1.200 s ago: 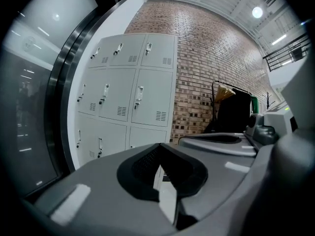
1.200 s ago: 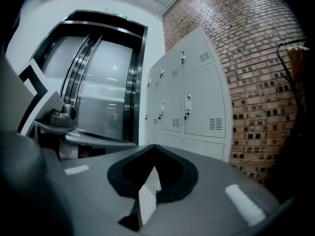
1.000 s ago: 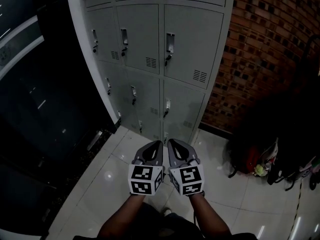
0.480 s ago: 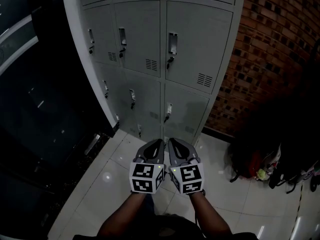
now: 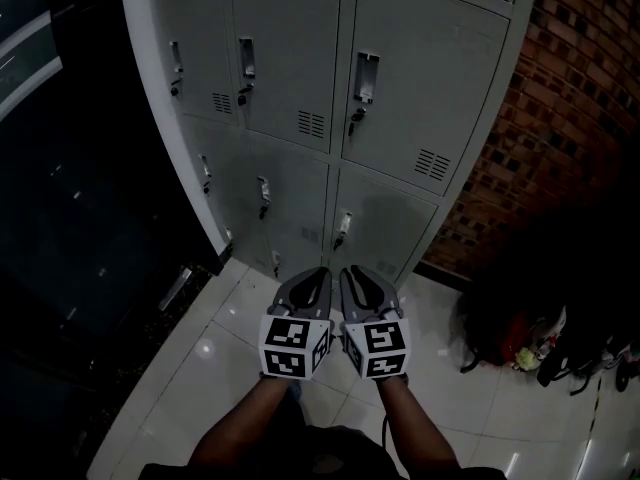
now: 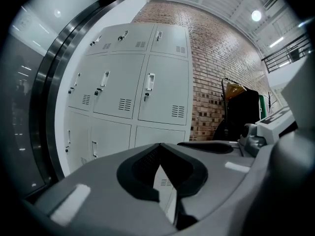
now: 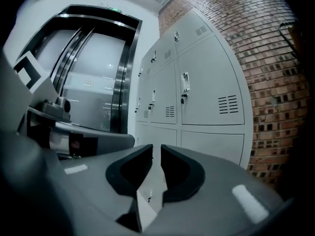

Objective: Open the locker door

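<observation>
A grey bank of metal lockers (image 5: 290, 88) stands ahead, its doors all closed, each with a small latch handle (image 5: 365, 76) and a vent. Both grippers are held side by side low over the floor, pointing at the bottom row of doors (image 5: 385, 223) and well short of them. My left gripper (image 5: 311, 272) (image 6: 160, 145) is shut, its tips touching, with nothing in it. On my right gripper (image 5: 349, 272) (image 7: 156, 146) the jaws are opening: a narrow slit shows between the tips, with nothing in it.
A red brick wall (image 5: 575, 108) runs to the right of the lockers. Dark bags (image 5: 520, 333) lie on the white tiled floor (image 5: 215, 358) at the right. A dark glass and metal doorway (image 5: 80, 228) stands at the left.
The lockers have come closer and shifted right in the head view. Both grippers stay together at the same low height.
</observation>
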`<action>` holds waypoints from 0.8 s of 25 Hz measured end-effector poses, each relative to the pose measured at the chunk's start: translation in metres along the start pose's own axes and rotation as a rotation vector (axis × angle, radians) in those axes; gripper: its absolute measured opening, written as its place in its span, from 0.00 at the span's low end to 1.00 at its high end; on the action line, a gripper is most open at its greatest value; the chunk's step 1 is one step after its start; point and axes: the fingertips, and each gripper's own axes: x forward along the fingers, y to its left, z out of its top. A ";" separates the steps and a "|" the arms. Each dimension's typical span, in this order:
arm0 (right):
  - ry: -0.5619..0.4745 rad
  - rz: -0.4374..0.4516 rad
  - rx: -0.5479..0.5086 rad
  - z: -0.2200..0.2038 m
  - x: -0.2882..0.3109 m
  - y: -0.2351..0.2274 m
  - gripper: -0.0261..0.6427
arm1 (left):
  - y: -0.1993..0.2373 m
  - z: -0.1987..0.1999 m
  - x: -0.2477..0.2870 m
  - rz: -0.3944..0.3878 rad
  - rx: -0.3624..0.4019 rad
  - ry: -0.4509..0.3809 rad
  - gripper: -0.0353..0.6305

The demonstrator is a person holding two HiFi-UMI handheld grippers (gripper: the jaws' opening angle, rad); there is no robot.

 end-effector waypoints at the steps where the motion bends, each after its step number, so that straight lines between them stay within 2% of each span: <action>1: -0.001 -0.001 0.000 -0.004 0.007 -0.002 0.09 | 0.005 -0.002 0.005 0.000 -0.002 -0.002 0.06; 6: -0.001 0.000 0.019 -0.026 0.048 -0.013 0.18 | 0.027 -0.011 0.031 -0.005 -0.001 -0.011 0.06; 20: 0.029 -0.032 0.102 -0.092 0.145 -0.054 0.35 | 0.065 -0.034 0.090 -0.030 0.014 0.005 0.06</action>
